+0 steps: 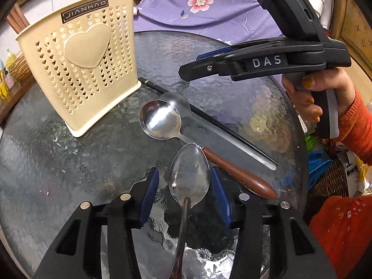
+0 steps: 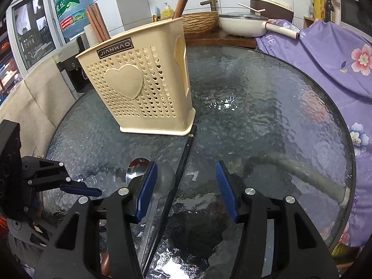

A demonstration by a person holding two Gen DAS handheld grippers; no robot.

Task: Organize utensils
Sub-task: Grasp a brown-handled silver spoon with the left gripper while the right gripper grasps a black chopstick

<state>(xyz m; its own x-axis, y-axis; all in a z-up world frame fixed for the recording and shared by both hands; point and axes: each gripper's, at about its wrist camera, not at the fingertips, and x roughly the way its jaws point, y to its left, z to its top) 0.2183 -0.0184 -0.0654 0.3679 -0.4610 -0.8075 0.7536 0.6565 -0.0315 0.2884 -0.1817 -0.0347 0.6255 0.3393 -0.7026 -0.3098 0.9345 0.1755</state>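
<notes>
left tongs (image 1: 184, 183) gape level around a spoon (image 1: 188, 176); right tongs (image 2: 183, 190) gape empty, raised, angled down.

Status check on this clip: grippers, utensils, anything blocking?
Left hand-held gripper open, straddling a spoon on the table. Right hand-held gripper open, empty, above black chopstick. Holder upright, path unobstructed.

Left tongs (image 1: 184, 196) gape wide; right tongs (image 2: 186, 193) likewise, seemingly hovering.
</notes>
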